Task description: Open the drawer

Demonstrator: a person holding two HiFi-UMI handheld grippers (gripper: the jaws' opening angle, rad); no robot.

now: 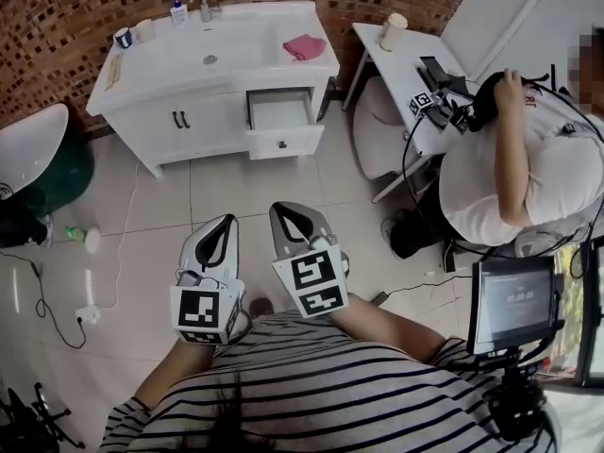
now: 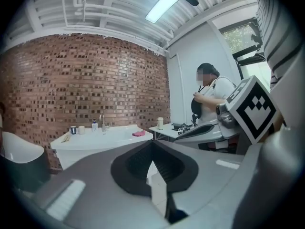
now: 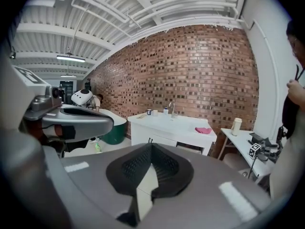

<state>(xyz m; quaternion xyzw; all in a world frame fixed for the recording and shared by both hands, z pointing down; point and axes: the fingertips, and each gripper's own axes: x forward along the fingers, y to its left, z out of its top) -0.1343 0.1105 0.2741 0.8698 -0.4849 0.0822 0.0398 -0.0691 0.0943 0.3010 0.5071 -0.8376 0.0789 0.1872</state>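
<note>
Grey plastic jaws sit pinched tip to tip on both tools, with nothing between them. The left gripper [image 1: 226, 223] and right gripper [image 1: 281, 210] are held side by side, close to the operator's striped shirt [image 1: 311, 385], and both point across a stretch of pale floor [image 1: 245, 182].

Well beyond them, against a brick wall [image 1: 85, 8], stands a white vanity [image 1: 142, 125]. Its drawer [image 1: 280, 113] is on the right side under the basin and is already pulled out, with the inside showing bare. A pink cloth [image 1: 304, 46] lies on the counter above it. At the right edge, a second person [image 1: 510, 168] bends over a desk [image 1: 396, 59].

The drawer looks like a stiff, painted box on runners, and is probably light since it appears empty. Its glossy front panel would give the pads little grip. The small dark knob [image 1: 281, 144] at the centre of the panel is the likeliest place to take hold, pinched squarely and drawn straight along the runners.
</note>
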